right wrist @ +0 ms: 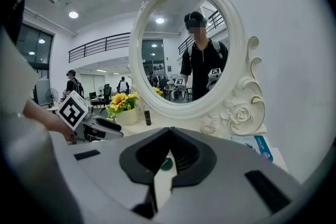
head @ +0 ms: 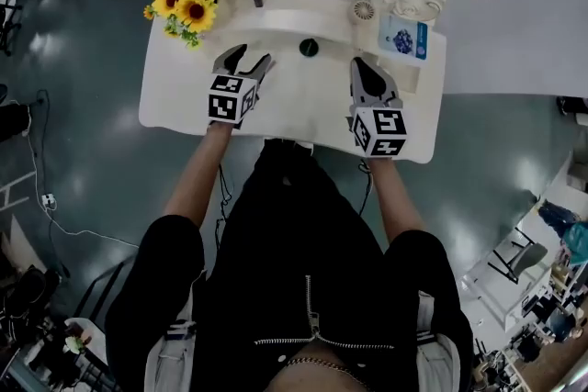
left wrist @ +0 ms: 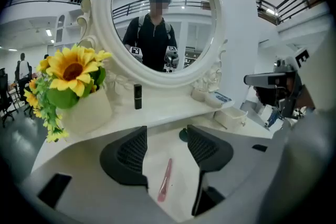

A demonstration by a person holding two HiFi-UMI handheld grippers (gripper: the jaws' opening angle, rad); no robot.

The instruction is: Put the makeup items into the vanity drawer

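Note:
A thin pink makeup stick [left wrist: 164, 181] lies on the white vanity top [head: 184, 106], between the jaws of my left gripper [left wrist: 167, 129] but untouched by them. That gripper [head: 254, 55] stands open, low over the left half of the top. A dark green round item [head: 309, 48] sits mid-table, also visible in the right gripper view [right wrist: 166, 164] through the jaws' hollow. A black lipstick [left wrist: 137, 96] stands upright at the mirror's base. My right gripper [head: 359, 62] is shut with nothing in it, its tips [right wrist: 169, 129] meeting. No drawer front shows.
A pot of sunflowers [head: 188, 6] stands at the back left. A large oval mirror [left wrist: 157, 13] rises behind the top. A blue and white packet [head: 404, 39] and a small white box [left wrist: 234, 115] lie at the back right. The person's legs are below the table's front edge.

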